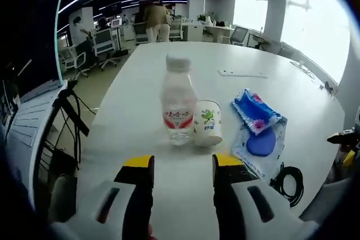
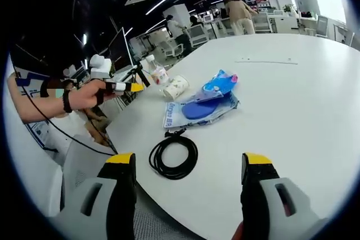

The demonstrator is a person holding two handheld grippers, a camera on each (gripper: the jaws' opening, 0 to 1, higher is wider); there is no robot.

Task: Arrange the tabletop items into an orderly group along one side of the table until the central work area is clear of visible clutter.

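Note:
A clear water bottle [image 1: 178, 108] with a red label stands on the white table [image 1: 169, 66], and a paper cup [image 1: 207, 122] with green print stands touching its right side. Right of them lies a blue packet [image 1: 256, 111] on a plastic bag [image 1: 260, 145], with a coiled black cable [image 1: 288, 181] nearer the edge. My left gripper [image 1: 183, 167] is open just short of the bottle and cup, nothing between its jaws. In the right gripper view the bottle [image 2: 157, 71], cup [image 2: 175, 87], packet [image 2: 216, 85], bag [image 2: 197, 111] and cable [image 2: 173, 155] lie ahead. My right gripper [image 2: 190, 164] is open above the table edge near the cable. The left gripper [image 2: 121, 86] enters from the left, held by a hand.
A flat white strip [image 1: 243, 73] lies farther back on the table. Office desks, chairs and people stand beyond the far end. A tripod with cables [image 1: 70, 122] stands off the table's left edge. A person's arm [image 2: 50, 102] reaches in at the left.

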